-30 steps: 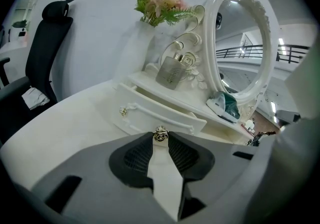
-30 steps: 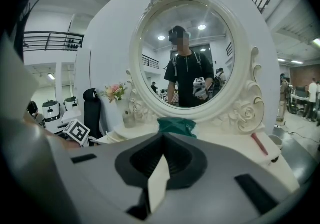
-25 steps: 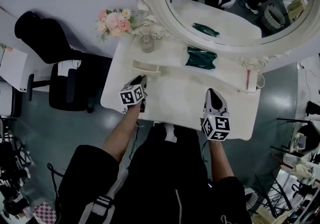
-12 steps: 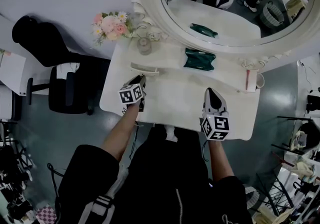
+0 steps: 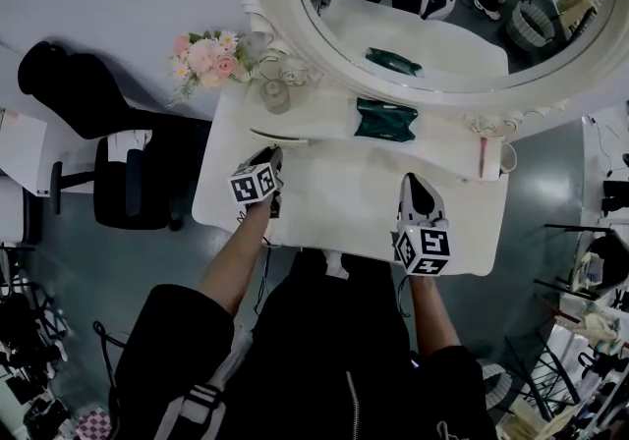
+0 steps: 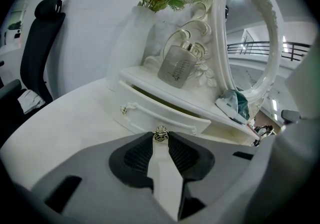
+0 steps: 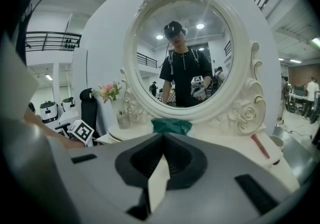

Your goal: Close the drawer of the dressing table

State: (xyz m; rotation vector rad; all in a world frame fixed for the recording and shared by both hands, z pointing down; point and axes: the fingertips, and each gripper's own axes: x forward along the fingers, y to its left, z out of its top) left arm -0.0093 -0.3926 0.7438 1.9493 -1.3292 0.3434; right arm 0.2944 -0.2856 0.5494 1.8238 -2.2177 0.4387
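The white dressing table (image 5: 344,202) has a small drawer (image 6: 165,117) standing partly pulled out under its low shelf, with a dark gap showing above the drawer front. In the head view the drawer (image 5: 272,137) lies just beyond my left gripper (image 5: 271,159). The left gripper (image 6: 160,137) is shut on the drawer's small metal knob (image 6: 160,135), which sits between the fingertips. A second knob (image 6: 123,110) shows further left on the front. My right gripper (image 5: 414,185) hovers over the tabletop on the right, shut and holding nothing.
A perfume bottle (image 6: 176,65) and a flower bunch (image 5: 201,53) stand on the shelf above the drawer. A green pouch (image 5: 385,119) lies mid-shelf and a pink item (image 5: 488,155) at the right. The oval mirror (image 5: 432,6) rises behind. A black chair (image 5: 118,173) stands left of the table.
My left gripper has crept slightly toward the shelf with the knob in its tips. The head view has drifted. The right gripper has stayed put.
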